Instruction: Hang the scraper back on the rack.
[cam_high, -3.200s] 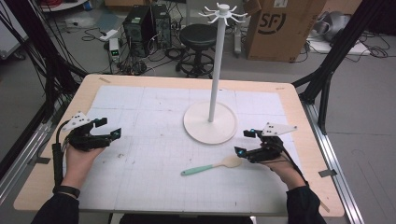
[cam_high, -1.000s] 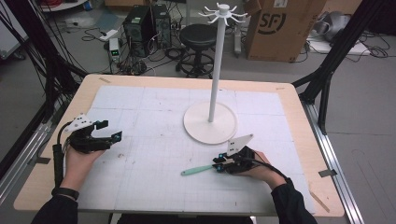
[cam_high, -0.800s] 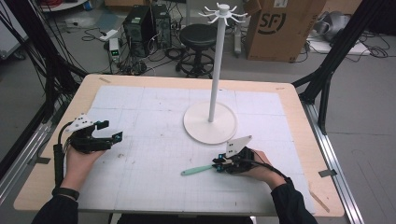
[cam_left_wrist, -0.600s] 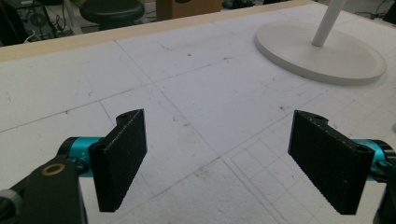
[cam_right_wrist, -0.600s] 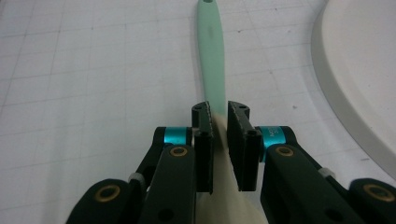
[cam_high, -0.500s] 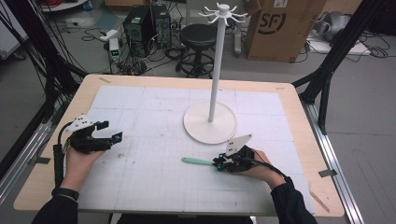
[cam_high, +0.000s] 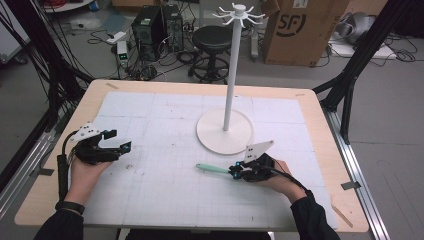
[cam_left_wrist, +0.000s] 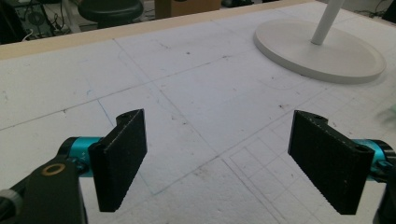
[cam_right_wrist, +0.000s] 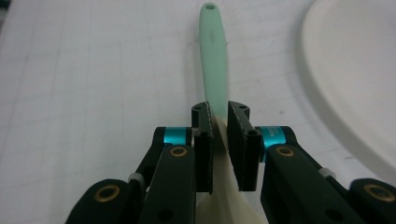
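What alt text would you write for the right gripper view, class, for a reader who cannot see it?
The right gripper has its two black jaws shut on a spatula, clamping it where the mint-green handle meets the cream blade. The handle points away over the white gridded mat, and the rack's round white base curves in at the right.

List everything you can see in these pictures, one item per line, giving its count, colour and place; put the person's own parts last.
table: one, pale wood, under a white gridded mat
stand: one, white, round base and tall hooked pole, mid-table
spatula: one, mint-green handle with a cream end, near the stand's base
stool: one, black, on the floor behind the table
cardboard box: one, brown, on the floor at the back right
left tongs: one, black, open, at the table's left
right tongs: one, black, shut on the spatula
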